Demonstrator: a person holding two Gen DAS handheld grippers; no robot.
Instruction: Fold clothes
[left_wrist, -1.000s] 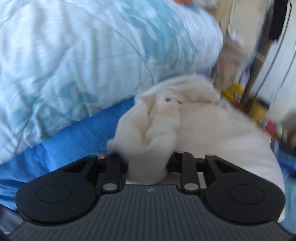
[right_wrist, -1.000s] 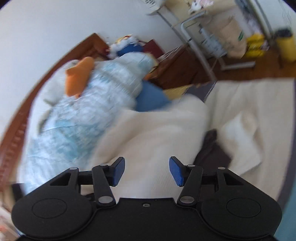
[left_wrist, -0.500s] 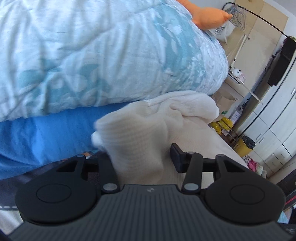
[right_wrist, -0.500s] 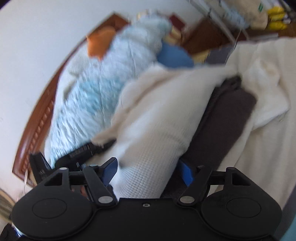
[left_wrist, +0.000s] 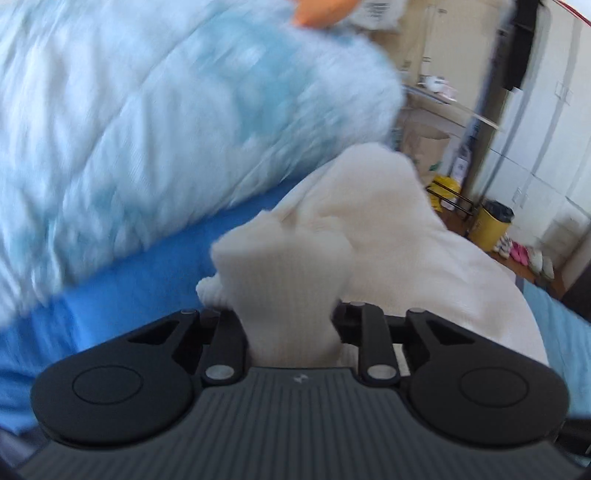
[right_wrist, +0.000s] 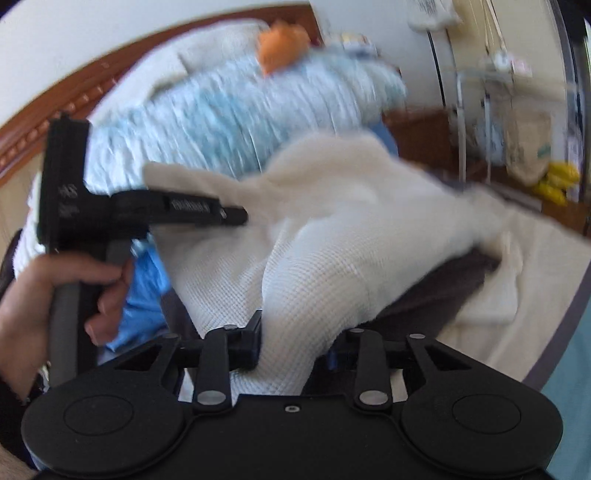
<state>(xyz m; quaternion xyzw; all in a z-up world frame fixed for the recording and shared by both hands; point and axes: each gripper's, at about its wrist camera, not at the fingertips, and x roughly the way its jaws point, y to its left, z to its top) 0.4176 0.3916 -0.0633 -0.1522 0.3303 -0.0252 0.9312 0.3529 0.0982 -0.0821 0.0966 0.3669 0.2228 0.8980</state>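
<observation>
Left wrist view: left gripper (left_wrist: 291, 321), jaws closing on a bunched fold of cream garment (left_wrist: 369, 236), cloth pinched between them and rising forward in a thick wad. Garment: waffle-knit, lying on the bed over a blue sheet (left_wrist: 122, 295), beside a pale blue quilt (left_wrist: 147, 110); the far part drapes toward the bed edge. Right wrist view: right gripper (right_wrist: 291, 343), jaws closing with a second thick fold of the same garment (right_wrist: 325, 266) between them; its pads appear to press the cloth. Left gripper (right_wrist: 236, 216) seen here from the side, held by a hand (right_wrist: 44, 291), its tip buried in the cream cloth. Dark garment (right_wrist: 443, 284): lies under the cream one, partly covered. Likely purpose of the two holds: each end of one edge is taken so the cloth can be lifted and laid over evenly. Both views motion-blurred; fine detail of the pads is not legible.
</observation>
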